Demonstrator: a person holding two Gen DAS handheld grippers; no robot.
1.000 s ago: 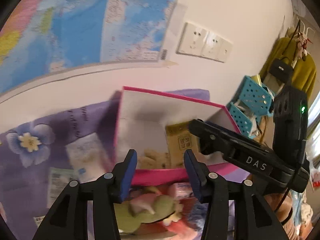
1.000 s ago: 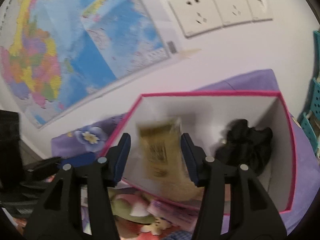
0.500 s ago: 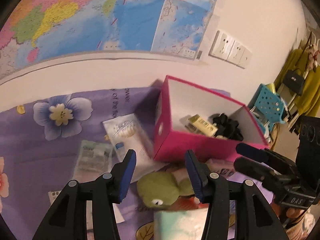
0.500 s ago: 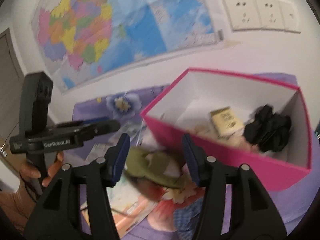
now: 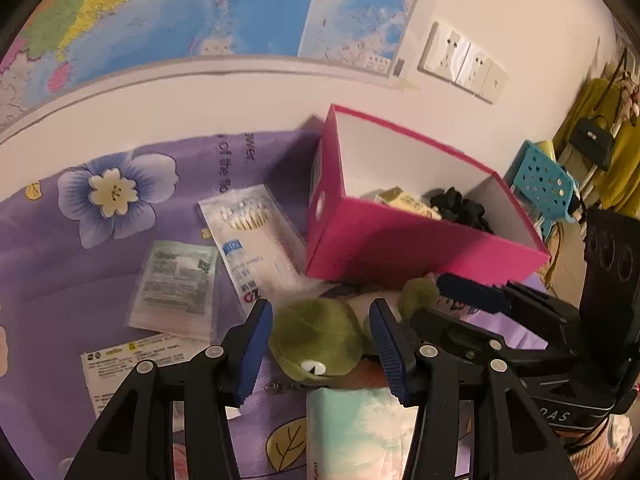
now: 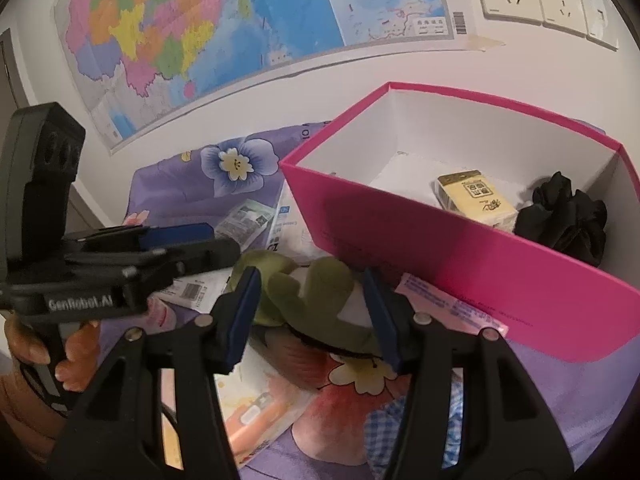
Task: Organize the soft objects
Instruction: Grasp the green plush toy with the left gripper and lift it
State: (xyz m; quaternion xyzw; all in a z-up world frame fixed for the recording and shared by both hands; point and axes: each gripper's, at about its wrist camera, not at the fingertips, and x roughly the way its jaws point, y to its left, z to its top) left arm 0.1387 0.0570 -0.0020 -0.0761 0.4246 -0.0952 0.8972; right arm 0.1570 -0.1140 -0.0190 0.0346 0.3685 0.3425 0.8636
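Observation:
A green plush frog (image 5: 320, 340) lies on the purple flowered cloth in front of the pink box (image 5: 400, 248). My left gripper (image 5: 320, 344) is open, its blue pads on either side of the frog's head without pressing. My right gripper (image 6: 310, 312) is also open and straddles the frog's body (image 6: 312, 284). In the left wrist view the right gripper (image 5: 436, 300) reaches in from the right. In the right wrist view the left gripper (image 6: 224, 240) comes in from the left, held by a hand. Inside the box (image 6: 480, 264) lie a yellow tissue pack (image 6: 476, 196) and a black scrunchie (image 6: 568, 216).
A cotton swab pack (image 5: 252, 240), a green-white sachet (image 5: 176, 280) and a printed card (image 5: 132, 364) lie left of the frog. A tissue pack (image 5: 352, 428) sits just below it. A pink packet (image 6: 452, 304) and an orange packet (image 6: 256, 416) are nearby. A blue perforated basket (image 5: 544, 184) stands beyond the box.
The yellow pack that was between my right jaws over the box now lies inside it. Both grippers have drawn back from the box and sunk toward the frog.

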